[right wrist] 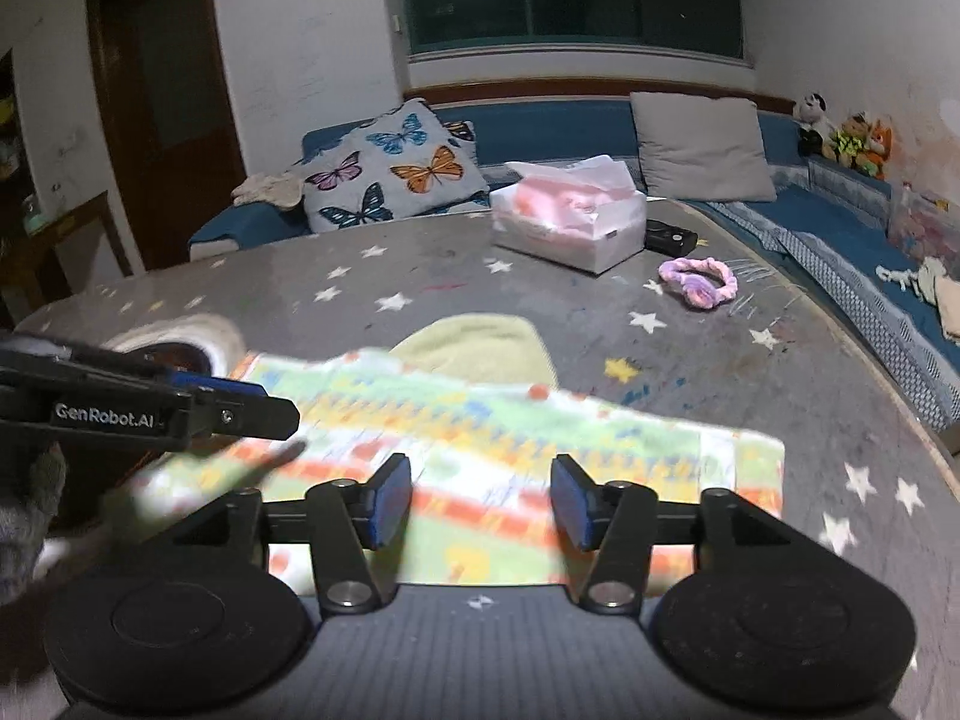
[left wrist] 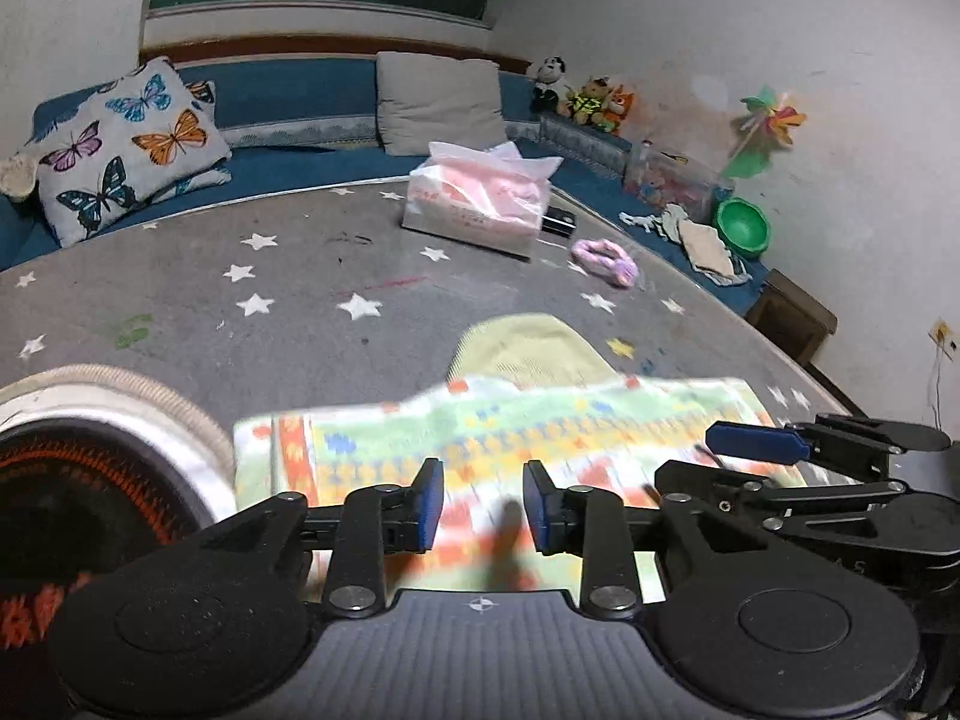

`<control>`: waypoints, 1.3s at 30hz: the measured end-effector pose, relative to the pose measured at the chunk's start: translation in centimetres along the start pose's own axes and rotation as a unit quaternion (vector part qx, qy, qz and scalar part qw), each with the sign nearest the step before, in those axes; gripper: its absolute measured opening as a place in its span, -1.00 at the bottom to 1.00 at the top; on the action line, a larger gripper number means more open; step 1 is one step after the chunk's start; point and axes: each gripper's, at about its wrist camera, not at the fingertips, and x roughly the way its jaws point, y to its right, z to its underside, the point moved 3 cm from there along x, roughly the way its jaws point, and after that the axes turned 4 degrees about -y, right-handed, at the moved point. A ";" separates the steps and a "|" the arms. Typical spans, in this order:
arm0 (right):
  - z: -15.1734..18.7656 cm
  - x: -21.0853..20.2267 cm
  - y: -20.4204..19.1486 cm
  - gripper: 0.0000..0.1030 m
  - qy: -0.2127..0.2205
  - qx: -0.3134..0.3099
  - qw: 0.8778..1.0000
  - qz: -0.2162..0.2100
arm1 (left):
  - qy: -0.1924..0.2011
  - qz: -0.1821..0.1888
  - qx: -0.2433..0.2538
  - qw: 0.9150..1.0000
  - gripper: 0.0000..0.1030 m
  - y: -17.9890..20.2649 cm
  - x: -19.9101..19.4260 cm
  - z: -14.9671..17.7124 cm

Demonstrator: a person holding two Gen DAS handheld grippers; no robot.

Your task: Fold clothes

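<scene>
A patterned green, orange and yellow cloth [left wrist: 510, 438] lies flat on the grey star-print table [left wrist: 240, 276], also in the right wrist view [right wrist: 510, 450]. A pale green cloth [left wrist: 528, 348] lies just beyond it, partly under it, and shows too in the right wrist view [right wrist: 480, 342]. My left gripper [left wrist: 483, 507] is open and empty over the near edge of the patterned cloth. My right gripper [right wrist: 480, 501] is open and empty over the same cloth. The right gripper's fingers [left wrist: 756, 441] show at right in the left view.
A tissue pack [left wrist: 480, 198] and a pink hair band [left wrist: 606, 261] lie at the far side. A round knit basket [left wrist: 90, 450] stands at left. A blue sofa [left wrist: 288, 96] with cushions runs behind. A green bowl [left wrist: 741, 225] sits at right.
</scene>
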 end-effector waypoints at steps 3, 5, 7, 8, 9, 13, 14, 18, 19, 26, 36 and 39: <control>1.5 -1.5 -0.9 0.12 0.003 -0.011 1.000 0.010 | 0.002 -0.011 0.012 1.000 -0.20 0.7 -1.3 1.6; 2.7 -2.3 -1.2 0.12 0.002 -0.012 1.000 0.015 | -0.001 -0.016 0.013 1.000 -0.17 0.9 -1.9 2.7; 3.8 -2.9 -1.3 0.13 -0.001 -0.010 1.000 0.022 | -0.004 -0.020 0.011 1.000 -0.14 1.1 -2.3 3.9; 4.4 -3.2 -1.2 0.13 -0.002 -0.007 1.000 0.026 | -0.004 -0.022 0.010 1.000 -0.12 1.1 -2.4 4.5; 4.8 -3.6 -1.1 0.13 -0.003 -0.004 1.000 0.030 | -0.003 -0.024 0.009 1.000 -0.09 1.1 -2.6 5.0; 5.9 -4.9 -0.1 0.13 0.000 0.020 0.999 0.037 | 0.004 -0.029 0.004 1.000 -0.02 1.1 -3.6 5.7; 6.1 -5.1 0.3 0.13 0.001 0.027 0.999 0.040 | 0.004 -0.030 0.003 1.000 -0.01 1.1 -3.7 5.8; 6.6 -5.3 1.6 0.13 0.001 0.049 0.998 0.047 | 0.003 -0.040 0.000 0.999 0.07 1.0 -4.2 6.2; 6.7 -5.5 1.6 0.13 0.003 0.052 0.998 0.045 | 0.004 -0.042 -0.002 0.999 0.15 0.9 -4.4 6.3; 6.9 -6.6 1.3 0.52 0.016 0.066 0.997 0.043 | 0.009 -0.066 -0.015 0.998 0.74 0.2 -5.8 7.3; 7.5 -7.8 -0.1 0.85 0.024 0.062 0.997 0.049 | -0.003 -0.092 -0.023 0.995 1.00 -0.4 -6.8 8.5; 7.6 -8.1 -0.5 0.94 0.026 0.062 0.996 0.053 | -0.003 -0.092 -0.024 0.995 1.00 -0.5 -7.1 8.9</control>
